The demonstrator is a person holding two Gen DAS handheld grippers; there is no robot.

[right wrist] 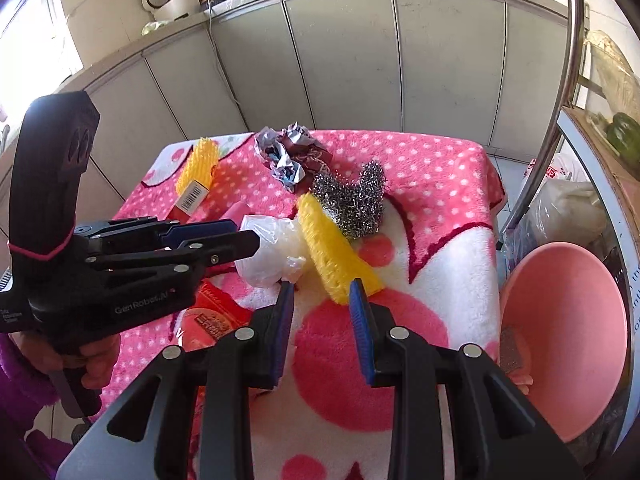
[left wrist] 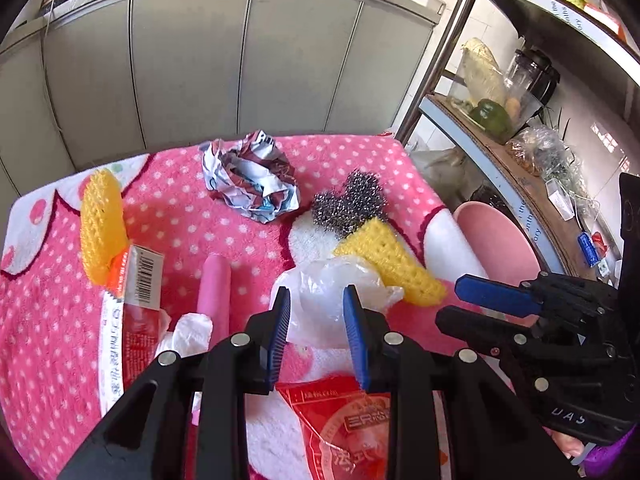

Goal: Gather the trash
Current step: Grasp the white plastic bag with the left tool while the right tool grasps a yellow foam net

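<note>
Two grippers: both black, blue-padded, hand-held, over one small table.
Table cover: fluffy pink blanket with white dots and big pink-and-white shapes (right wrist: 432,168), spread over the whole top.
Bowl: round pale pink plastic bowl (right wrist: 572,320), off the right edge of the blanket, lower than it.
Left gripper (left wrist: 316,300): jaws apart and clamping nothing; the crumpled white plastic bag (left wrist: 332,284) sits between and just beyond its blue pads. From the right wrist view its tips reach the bag's left side, though I cannot tell whether they touch.
Right gripper (right wrist: 322,290): jaws parted, empty; the near end of the yellow knitted scrubber cloth (right wrist: 332,252) lies just past its fingertips, in the gap's line.
White plastic bag, look: thin, translucent, bunched into a loose lump, near the middle of the blanket, touching the yellow cloth on its right.
Crumpled paper ball (left wrist: 252,176): printed white, blue and dark red, at the far side of the blanket, well apart from both grippers.
Steel wool (left wrist: 352,204): silvery tangled scourer, against the yellow cloth's far end.
Red wrappers: a flat red printed packet (left wrist: 352,424) under the left gripper, another red wrapper with a barcode (left wrist: 140,292) to the left.
Second yellow knitted cloth (left wrist: 102,224): far left, beside the barcode wrapper.
Pink stick (left wrist: 216,292): short pink cylinder left of the bag.
</note>
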